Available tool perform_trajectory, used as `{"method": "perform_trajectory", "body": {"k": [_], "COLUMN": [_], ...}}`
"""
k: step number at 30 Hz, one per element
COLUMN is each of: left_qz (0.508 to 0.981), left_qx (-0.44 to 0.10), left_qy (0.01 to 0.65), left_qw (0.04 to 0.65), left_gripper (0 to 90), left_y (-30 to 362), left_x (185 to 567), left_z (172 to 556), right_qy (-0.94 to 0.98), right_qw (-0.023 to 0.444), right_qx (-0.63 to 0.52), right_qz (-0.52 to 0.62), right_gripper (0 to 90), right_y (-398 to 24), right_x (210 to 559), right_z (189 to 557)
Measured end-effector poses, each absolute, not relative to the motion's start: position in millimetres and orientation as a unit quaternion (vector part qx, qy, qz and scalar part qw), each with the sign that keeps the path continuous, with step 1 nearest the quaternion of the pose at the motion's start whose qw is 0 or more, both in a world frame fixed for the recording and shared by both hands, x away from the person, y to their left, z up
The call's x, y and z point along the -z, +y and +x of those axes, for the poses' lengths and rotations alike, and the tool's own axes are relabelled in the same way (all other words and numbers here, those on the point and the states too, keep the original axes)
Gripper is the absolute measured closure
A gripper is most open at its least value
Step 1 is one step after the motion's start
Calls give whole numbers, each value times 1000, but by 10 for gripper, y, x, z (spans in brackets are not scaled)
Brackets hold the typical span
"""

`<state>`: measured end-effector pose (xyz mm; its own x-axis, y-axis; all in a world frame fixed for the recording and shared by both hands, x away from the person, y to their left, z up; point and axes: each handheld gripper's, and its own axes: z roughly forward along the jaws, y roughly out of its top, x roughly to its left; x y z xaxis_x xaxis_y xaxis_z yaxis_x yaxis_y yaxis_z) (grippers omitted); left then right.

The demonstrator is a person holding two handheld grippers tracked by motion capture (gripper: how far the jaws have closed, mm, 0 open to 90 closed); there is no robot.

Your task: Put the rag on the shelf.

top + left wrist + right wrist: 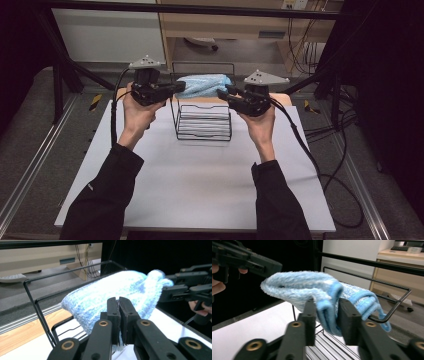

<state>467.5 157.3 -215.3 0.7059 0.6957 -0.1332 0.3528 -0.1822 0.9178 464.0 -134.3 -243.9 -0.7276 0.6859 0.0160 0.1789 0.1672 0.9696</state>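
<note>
Blue fluffy cloth (205,85) draped over the top rail of a black wire rack (203,122), at the far middle of the white table (200,185). Held up at both ends, one pair of tongs on each side.

Left tongs (118,305) pressed together on the near edge of the cloth — jaws almost meeting, a thin fold of fabric pinched between them. Seen from above at the cloth's left end (176,88), gripped in the person's left hand (136,111).

Right tongs (325,312) parted a little, a thick hemmed fold of the cloth hanging between the jaws; pads close against it, yet whether they press on it cannot be told. From above, at the cloth's right end (226,91), right hand (260,125) below.
</note>
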Motion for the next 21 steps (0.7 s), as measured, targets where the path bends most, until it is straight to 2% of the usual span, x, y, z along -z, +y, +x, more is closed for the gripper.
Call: {"method": "perform_trajectory", "body": {"k": [11, 21], "left_qz": [758, 762], "left_qx": [-169, -172], "left_qy": [342, 344], "left_qw": [528, 522], "left_gripper": [872, 879], "left_y": [1575, 1552], "left_x": [2244, 2334], "left_z": [4638, 4653], "right_qy": [726, 722], "right_qw": [223, 214], "right_qx": [-581, -591], "right_qz": [291, 287], "right_gripper": [453, 414], "right_y": [-1370, -1378], "right_x": [2411, 2336], "right_z": [4573, 4520]}}
